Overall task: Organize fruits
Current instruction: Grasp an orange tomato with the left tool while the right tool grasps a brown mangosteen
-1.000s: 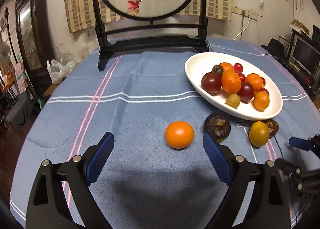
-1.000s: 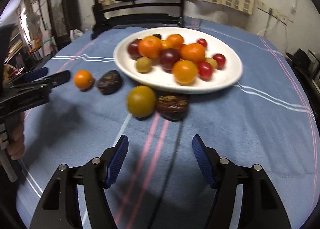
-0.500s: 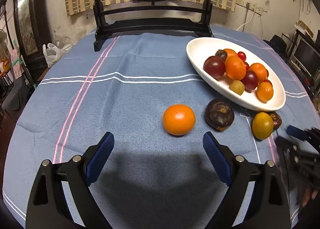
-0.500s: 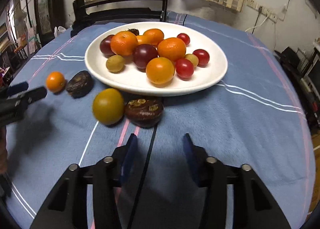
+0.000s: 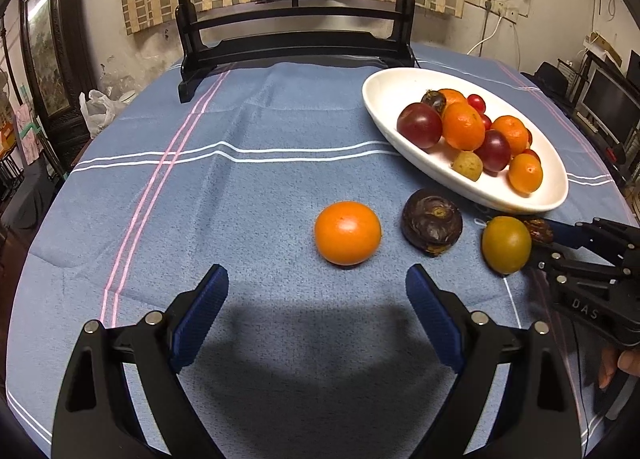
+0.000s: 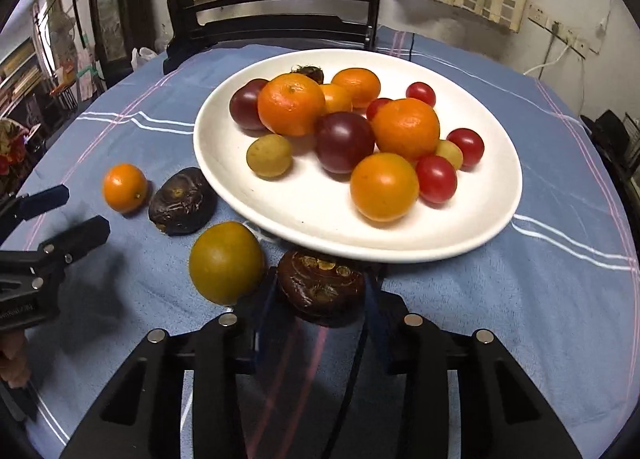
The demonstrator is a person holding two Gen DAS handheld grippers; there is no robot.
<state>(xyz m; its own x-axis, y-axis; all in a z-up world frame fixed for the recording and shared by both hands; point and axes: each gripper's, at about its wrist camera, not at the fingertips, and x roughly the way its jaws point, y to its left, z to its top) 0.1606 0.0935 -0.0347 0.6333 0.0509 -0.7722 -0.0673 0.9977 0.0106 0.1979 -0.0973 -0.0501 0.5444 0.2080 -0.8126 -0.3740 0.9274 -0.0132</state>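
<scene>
Four loose fruits lay on the blue striped tablecloth [image 5: 248, 179] in front of the white plate [image 6: 224, 163]: an orange mandarin [image 5: 347, 233], a dark brown wrinkled fruit [image 5: 432, 225], a yellow-green round fruit [image 6: 226, 263] and a second dark brown fruit [image 6: 322, 287] tucked against the plate's near rim. The right gripper [image 6: 320, 301] had its blue pads on either side of that second dark fruit; its jaws had just been closing around it and stood narrow, though whether the blurred pads already pressed on the skin could not be told. The yellow-green fruit sat just beside the left pad of that gripper. The left gripper [image 5: 316, 319] was spread wide, with nothing between its fingers, pointing down at the cloth just short of the mandarin. On the plate were heaped mandarins, dark purple plums, red cherry tomatoes and small yellow-green fruits. Behind the table stood a dark wooden stand [image 5: 296, 43] bearing a round painted screen.
</scene>
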